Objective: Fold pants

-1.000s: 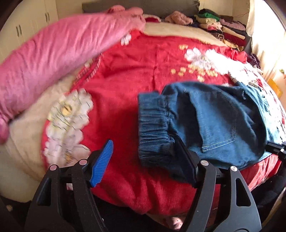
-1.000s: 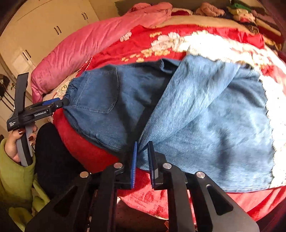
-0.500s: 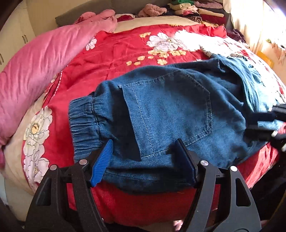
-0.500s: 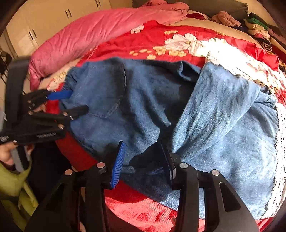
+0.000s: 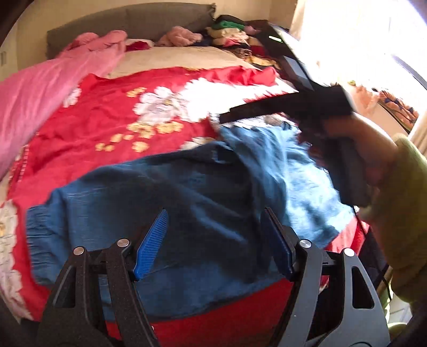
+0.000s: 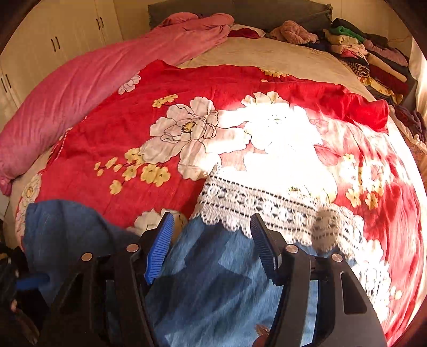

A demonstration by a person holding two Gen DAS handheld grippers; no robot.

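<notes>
Blue denim pants (image 5: 186, 200) lie across the red floral bedcover (image 5: 106, 125), dark waist part to the left, paler leg (image 5: 307, 186) to the right. My left gripper (image 5: 213, 240) hovers open over the dark denim, and its pads grip nothing. In the right wrist view, my right gripper (image 6: 212, 240) has its jaws opening above the pale leg (image 6: 213, 280), just short of the white lace hem (image 6: 267, 211). The denim lies below the pads, which do not press it. A hand in a green sleeve (image 5: 405, 186) holds the right gripper's black body (image 5: 307, 104).
A pink quilt (image 6: 80, 85) lies rolled along the bed's left side. Folded clothes (image 6: 373, 53) are piled at the far right by the grey headboard (image 6: 240, 10). Cream wardrobe doors (image 6: 53, 40) stand to the left. The bed's near edge is right below both grippers.
My right gripper let go of the denim fold, opened, and slid along the leg toward the lace hem. My left gripper swept from the waistband end over the middle of the pants.
</notes>
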